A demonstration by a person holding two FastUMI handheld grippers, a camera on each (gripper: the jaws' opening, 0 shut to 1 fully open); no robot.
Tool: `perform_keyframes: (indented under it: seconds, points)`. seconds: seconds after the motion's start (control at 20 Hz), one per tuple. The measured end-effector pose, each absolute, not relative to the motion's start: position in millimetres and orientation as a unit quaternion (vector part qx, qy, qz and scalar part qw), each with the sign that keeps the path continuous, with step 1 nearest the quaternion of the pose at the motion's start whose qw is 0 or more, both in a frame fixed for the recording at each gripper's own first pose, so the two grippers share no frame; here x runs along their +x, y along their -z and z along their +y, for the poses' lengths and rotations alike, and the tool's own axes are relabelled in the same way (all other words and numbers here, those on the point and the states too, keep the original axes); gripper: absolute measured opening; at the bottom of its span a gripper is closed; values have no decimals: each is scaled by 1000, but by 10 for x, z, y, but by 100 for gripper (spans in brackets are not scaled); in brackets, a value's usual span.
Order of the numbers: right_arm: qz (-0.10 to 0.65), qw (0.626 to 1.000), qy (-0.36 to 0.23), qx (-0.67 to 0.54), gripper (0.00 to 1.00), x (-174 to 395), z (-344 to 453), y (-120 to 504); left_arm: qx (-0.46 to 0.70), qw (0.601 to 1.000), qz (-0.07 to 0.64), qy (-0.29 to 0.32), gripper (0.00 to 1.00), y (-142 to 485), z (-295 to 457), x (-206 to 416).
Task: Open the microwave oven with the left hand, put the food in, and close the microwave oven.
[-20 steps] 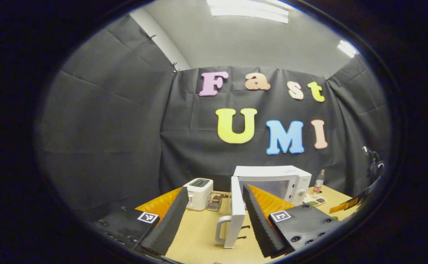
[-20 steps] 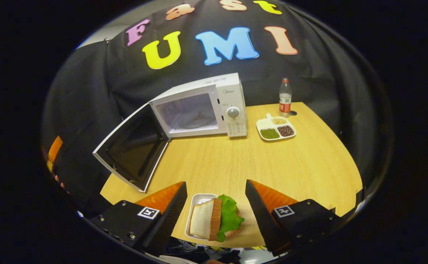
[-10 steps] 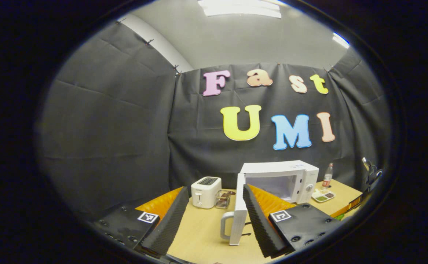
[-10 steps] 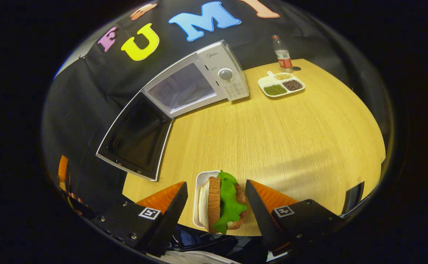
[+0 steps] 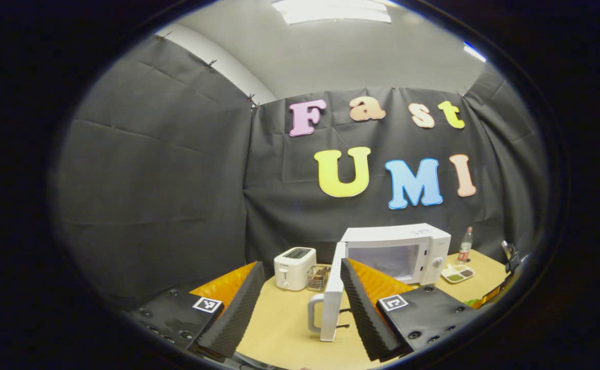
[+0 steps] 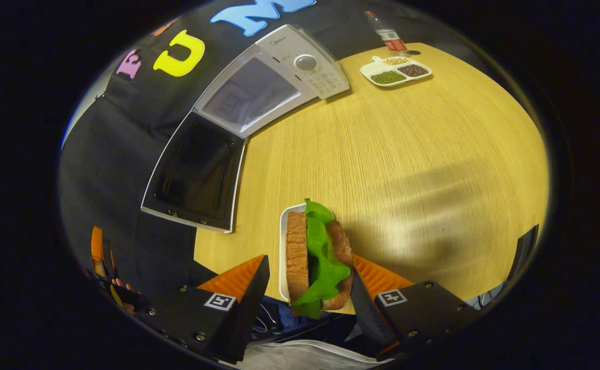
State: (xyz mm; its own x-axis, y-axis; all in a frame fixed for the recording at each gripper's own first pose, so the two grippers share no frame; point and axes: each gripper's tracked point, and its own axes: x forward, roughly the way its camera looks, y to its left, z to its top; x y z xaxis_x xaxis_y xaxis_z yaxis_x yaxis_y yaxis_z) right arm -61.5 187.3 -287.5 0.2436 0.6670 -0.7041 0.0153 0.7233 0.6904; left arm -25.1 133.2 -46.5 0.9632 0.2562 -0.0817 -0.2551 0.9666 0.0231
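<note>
Microwave door stands open; left gripper wide, backed off. Right gripper wide, now lowered astride sandwich on bench; grasp next.

The table is pale wood with a fine straight grain, matt. The microwave has smooth white plastic casing, and its door a glossy dark pane.
</note>
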Motion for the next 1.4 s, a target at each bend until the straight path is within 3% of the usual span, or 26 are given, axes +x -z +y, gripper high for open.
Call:
perform_keyframes:
  seconds: [0.05, 0.1, 0.15, 0.2, 0.65, 1.4]
  points:
    - [573, 727, -227, 301, 56, -609, 1880, 2859, 10, 990, 40, -133, 96, 437, 1314, -279]
    - [573, 729, -228, 297, 45, -626, 1885, 2871, 12, 990, 38, -136, 96, 420, 1287, -302]
    - [567, 733, -225, 300, 47, -600, 1850, 2837, 12, 989, 39, -139, 96, 422, 1260, -312]
    - [568, 731, -236, 295, 35, -629, 1867, 2848, 11, 989, 38, -142, 96, 403, 1237, -336]
    - [509, 766, -265, 290, 34, -359, 1827, 2356, 11, 988, 34, -149, 94, 343, 1163, -348]
    - [414, 824, -239, 304, 35, 598, 2581, 1699, -12, 994, 24, -104, 95, 474, 1803, 507]
